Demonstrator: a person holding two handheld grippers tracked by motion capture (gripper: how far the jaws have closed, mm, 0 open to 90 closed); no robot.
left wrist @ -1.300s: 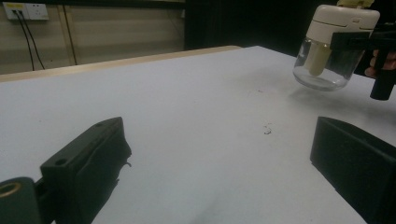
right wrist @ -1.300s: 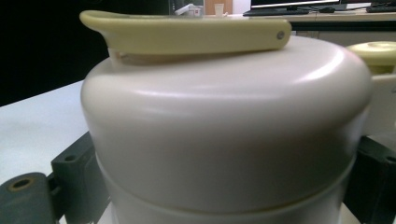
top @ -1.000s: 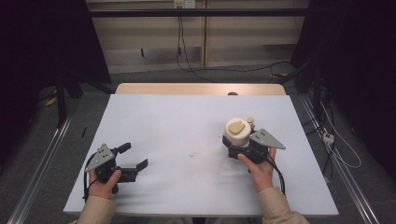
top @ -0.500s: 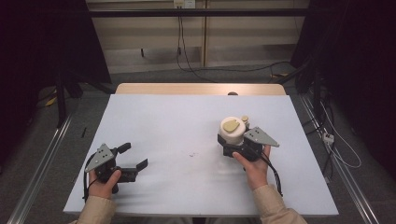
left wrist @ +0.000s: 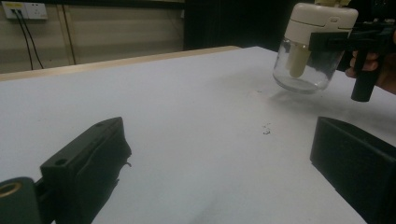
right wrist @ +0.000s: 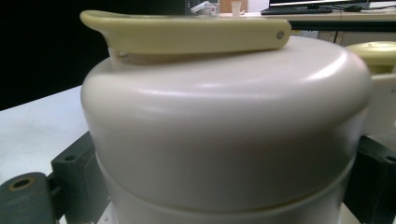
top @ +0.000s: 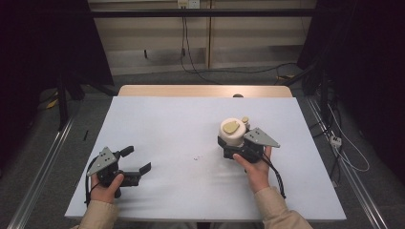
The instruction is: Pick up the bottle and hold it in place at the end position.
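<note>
Right gripper [top: 235, 149] clamps the cream-lidded glass jar [top: 232, 133] upright, lifted off the table [top: 167, 119]; left gripper [top: 131, 161], jaws spread, waits well left of it.

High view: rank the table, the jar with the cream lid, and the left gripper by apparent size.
1. Table, by far the largest.
2. and 3. Jar and left gripper look roughly alike; the right gripper hides part of the jar, so no ranking between them.

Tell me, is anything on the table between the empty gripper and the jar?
Almost nothing: in the high view, bare white table lies between the left gripper and the jar, apart from a few tiny dark specks.
</note>
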